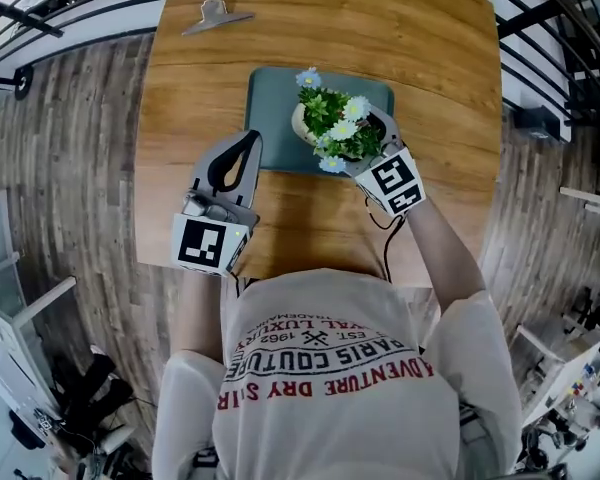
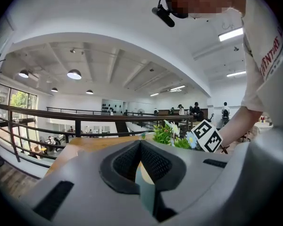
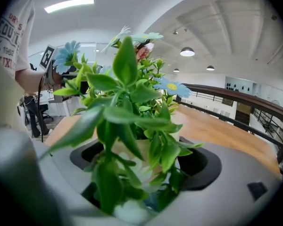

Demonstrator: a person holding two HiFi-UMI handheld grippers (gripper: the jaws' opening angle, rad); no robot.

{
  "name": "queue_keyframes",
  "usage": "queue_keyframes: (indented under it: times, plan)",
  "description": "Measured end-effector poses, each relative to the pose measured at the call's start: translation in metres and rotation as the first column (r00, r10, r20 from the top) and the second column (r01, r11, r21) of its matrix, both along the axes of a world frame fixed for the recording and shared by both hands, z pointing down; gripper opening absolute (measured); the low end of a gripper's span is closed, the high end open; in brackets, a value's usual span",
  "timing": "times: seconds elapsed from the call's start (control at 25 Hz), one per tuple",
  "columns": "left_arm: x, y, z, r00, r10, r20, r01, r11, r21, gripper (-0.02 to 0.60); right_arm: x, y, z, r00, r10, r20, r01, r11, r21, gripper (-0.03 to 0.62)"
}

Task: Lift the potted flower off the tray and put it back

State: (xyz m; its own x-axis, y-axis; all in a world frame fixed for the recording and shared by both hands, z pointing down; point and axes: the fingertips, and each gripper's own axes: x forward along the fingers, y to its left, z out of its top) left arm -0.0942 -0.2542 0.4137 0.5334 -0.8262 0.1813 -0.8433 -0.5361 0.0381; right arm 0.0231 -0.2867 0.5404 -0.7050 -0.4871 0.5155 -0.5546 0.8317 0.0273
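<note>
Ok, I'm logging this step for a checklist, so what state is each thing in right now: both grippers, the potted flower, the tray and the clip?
Left gripper: shut, empty, at the tray's left edge.
Right gripper: shut on the potted flower's pot.
Potted flower: upright, over the tray; cannot tell whether it is lifted or resting.
Tray: flat on the table.
Binder clip: lying near the table's far left corner, away from both grippers.

Your head camera looks steeply down from above onto the desk [image 1: 320,28] and takes in both tools. The camera on the left hand-held gripper [image 1: 246,140] rides low at the near left, facing far and slightly right across the desk. The camera on the right hand-held gripper [image 1: 375,138] sits pressed close to the potted flower [image 1: 335,123], facing left. All three views share that flower.
</note>
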Motion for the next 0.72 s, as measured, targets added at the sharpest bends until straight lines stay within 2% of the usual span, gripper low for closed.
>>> queue_keyframes:
  times: [0.32,0.6,0.72]
  plan:
    - [-0.015,-0.013,0.031,1.000,-0.018,-0.008,0.017,0.997,-0.074,0.012,-0.027,-0.006,0.055,0.995,-0.094,-0.035,0.091,0.993,-0.075,0.468]
    - [-0.016,-0.017,0.054,1.000,-0.008,-0.018,0.006,0.992,-0.128,0.012,-0.035,-0.013,0.077,0.985,-0.158,-0.063,0.153,0.986,-0.068,0.468]
    - [-0.014,-0.021,0.055,1.000,-0.001,-0.017,-0.002,0.992,-0.123,0.012,-0.038,-0.013,0.080,0.982,-0.180,-0.049,0.176,0.981,-0.078,0.468]
